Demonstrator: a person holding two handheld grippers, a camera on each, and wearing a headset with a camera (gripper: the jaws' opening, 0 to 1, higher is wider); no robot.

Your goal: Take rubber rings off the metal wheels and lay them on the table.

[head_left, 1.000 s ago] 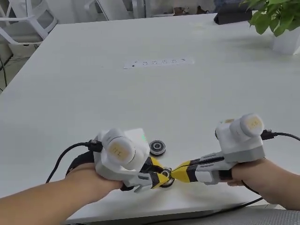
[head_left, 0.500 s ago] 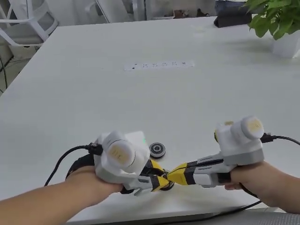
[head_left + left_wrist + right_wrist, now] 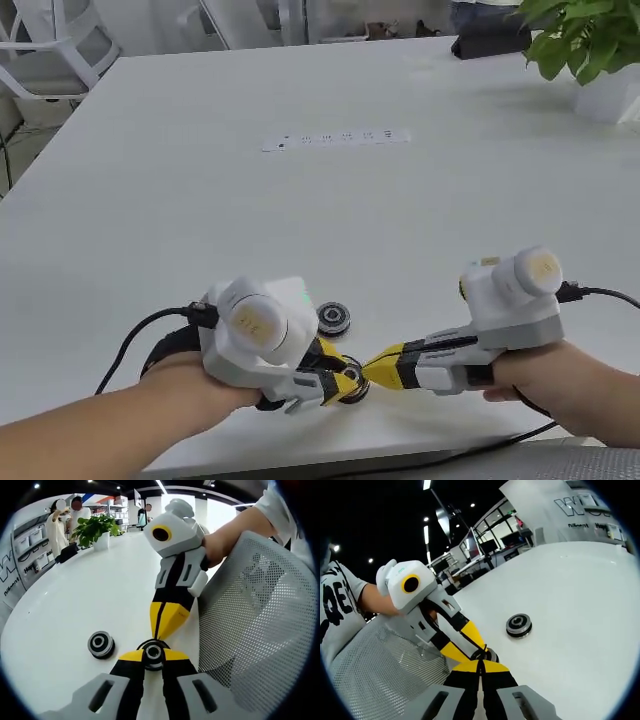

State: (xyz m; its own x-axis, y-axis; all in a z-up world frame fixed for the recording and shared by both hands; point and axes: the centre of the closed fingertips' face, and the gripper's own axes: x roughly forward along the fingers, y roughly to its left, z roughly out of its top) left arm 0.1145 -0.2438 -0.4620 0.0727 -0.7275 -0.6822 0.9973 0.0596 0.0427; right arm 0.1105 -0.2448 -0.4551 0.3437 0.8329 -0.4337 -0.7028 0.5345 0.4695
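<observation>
While the left tongs (image 3: 340,383) clamp one wheel (image 3: 153,653) at the worktop's (image 3: 300,200) near edge, the right tongs (image 3: 160,629), pressed narrow, touch its rim; whether they pinch anything is unclear. A second wheel (image 3: 333,318) lies near, its ring (image 3: 91,646) on. Both rings seemingly remain to do.

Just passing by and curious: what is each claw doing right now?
Left gripper: closed on a metal wheel.
Right gripper: closed, tips at that wheel's edge; whether it holds anything cannot be told.
</observation>
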